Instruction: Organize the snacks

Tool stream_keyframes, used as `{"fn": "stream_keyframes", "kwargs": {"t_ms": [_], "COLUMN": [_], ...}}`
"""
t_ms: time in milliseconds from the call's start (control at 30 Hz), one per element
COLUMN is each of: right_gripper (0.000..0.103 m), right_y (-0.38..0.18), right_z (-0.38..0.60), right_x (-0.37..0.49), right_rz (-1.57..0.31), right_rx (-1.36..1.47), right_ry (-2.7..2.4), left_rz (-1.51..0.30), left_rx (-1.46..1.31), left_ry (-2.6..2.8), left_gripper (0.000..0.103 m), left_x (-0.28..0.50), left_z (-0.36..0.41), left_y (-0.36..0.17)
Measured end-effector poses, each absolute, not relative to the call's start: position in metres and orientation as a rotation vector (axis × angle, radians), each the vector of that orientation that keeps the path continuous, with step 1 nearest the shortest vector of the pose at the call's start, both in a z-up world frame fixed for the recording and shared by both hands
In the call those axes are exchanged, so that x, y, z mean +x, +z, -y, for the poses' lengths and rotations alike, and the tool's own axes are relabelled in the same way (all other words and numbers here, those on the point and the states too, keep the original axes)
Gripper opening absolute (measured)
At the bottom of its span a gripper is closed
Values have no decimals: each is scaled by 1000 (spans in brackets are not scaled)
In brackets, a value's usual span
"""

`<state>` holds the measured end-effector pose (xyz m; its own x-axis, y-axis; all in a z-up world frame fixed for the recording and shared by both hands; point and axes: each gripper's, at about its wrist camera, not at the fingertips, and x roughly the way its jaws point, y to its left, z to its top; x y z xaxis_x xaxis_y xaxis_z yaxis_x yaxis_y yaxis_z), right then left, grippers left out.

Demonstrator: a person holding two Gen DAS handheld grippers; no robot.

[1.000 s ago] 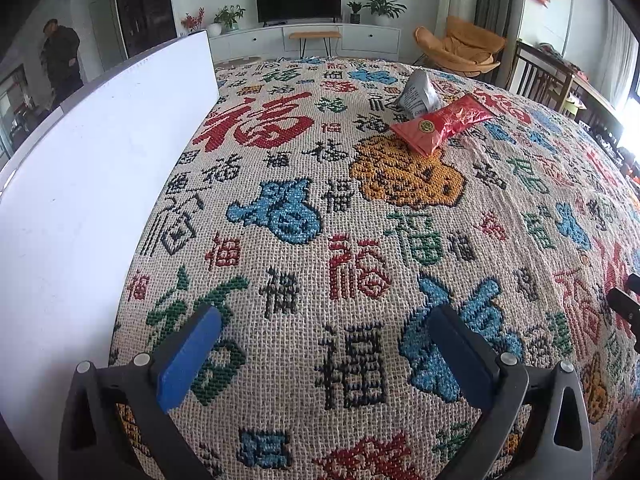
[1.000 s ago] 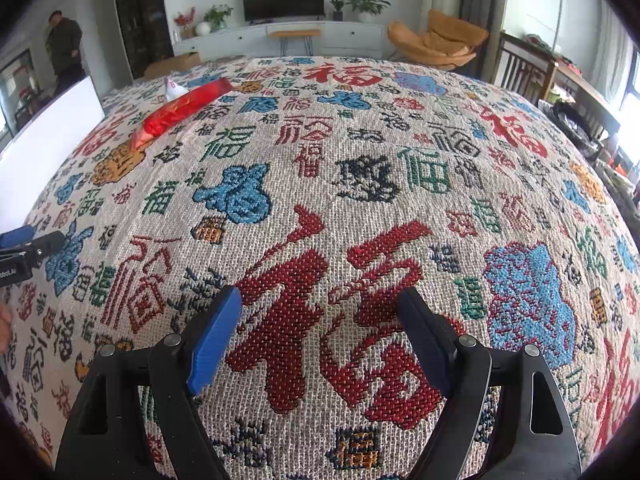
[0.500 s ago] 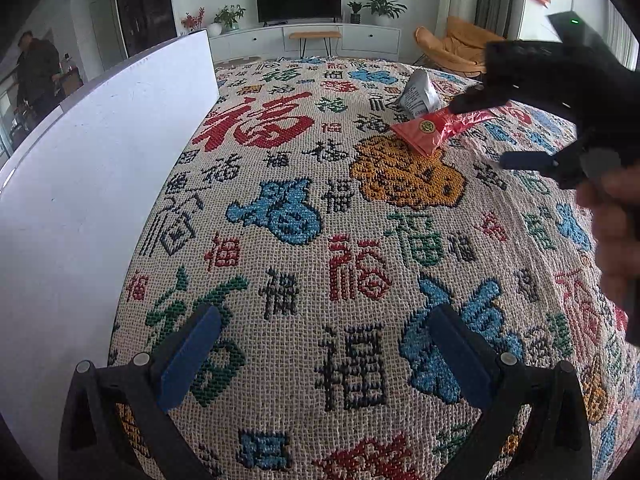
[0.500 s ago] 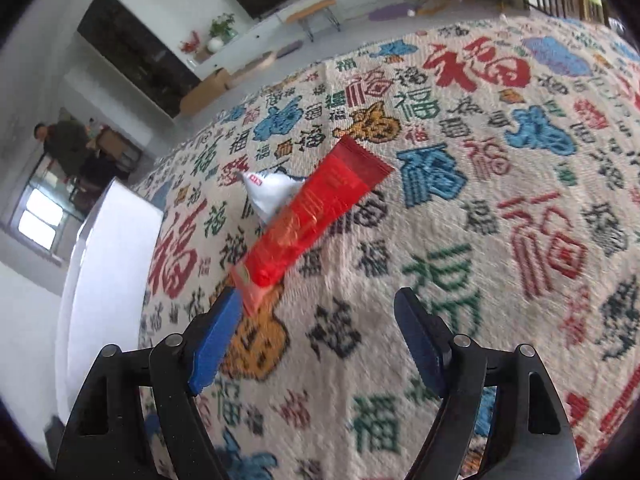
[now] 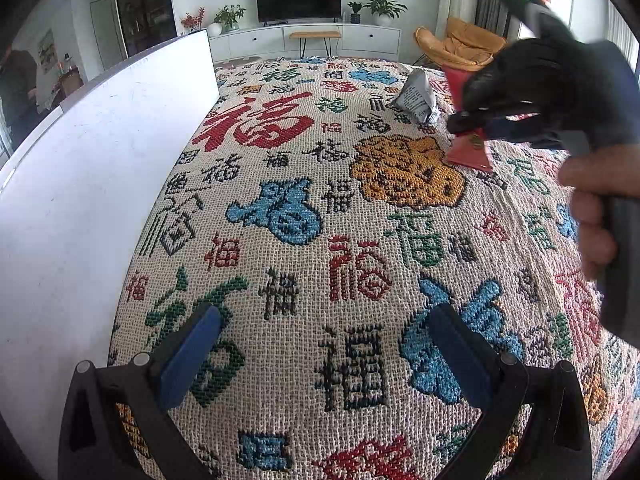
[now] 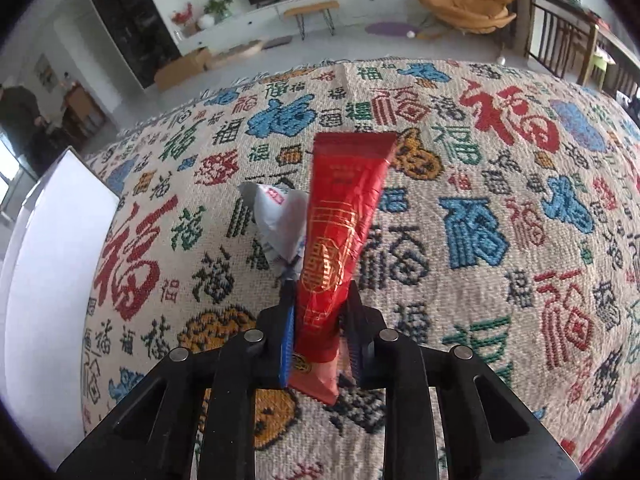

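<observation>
In the right wrist view, the right tongs [image 6: 320, 320] are clenched on a long red snack packet [image 6: 340, 232], their jaws having just been closing with the packet between them. The blue pads [image 6: 289, 344] press its lower part from both sides, and the packet sticks up through the centre of the frame, its flat far end toward the upper middle. Just to its left, partly hidden behind it, sits a crumpled white snack packet [image 6: 276, 220] on the patterned woven cloth [image 6: 480, 240] that covers the surface. A white board [image 6: 44, 260] stands along the left edge of the frame.

In the left wrist view, the left tongs [image 5: 320, 356] are released, blue pads [image 5: 188, 356] wide apart at the bottom of the frame with only the cloth [image 5: 304, 208] between them. The right tongs [image 5: 476, 126] appear at upper right, held by a hand [image 5: 592, 208], gripping the red packet [image 5: 468, 152], whose lower end is near or on the cloth. The white packet [image 5: 416, 96] lies just beyond, toward the upper right. The white board [image 5: 92, 168] fills the left side.
</observation>
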<state>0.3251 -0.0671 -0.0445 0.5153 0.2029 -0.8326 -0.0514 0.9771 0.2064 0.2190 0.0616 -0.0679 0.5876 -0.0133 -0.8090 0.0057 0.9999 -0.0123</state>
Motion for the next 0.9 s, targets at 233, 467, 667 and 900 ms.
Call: {"fn": "stream_keyframes", "kwargs": {"t_ms": [233, 467, 667, 900], "right_gripper": [19, 20, 73, 80], "right_y": [-25, -33, -52, -58], "right_z": [129, 199, 223, 237], "right_x": [283, 206, 151, 142], "right_rz": [-1048, -1100, -944, -872], "right_rx": [67, -98, -175, -147], "right_ry": [228, 195, 146, 118], "left_rz": [-942, -942, -942, -942], "left_rx": [-9, -8, -8, -8], "left_ry": [-11, -12, -12, -12], "left_gripper": [103, 103, 103, 103], "left_x": [219, 219, 219, 219], "left_z": [-61, -61, -61, -61], "left_y": [-68, -68, -68, -68]}}
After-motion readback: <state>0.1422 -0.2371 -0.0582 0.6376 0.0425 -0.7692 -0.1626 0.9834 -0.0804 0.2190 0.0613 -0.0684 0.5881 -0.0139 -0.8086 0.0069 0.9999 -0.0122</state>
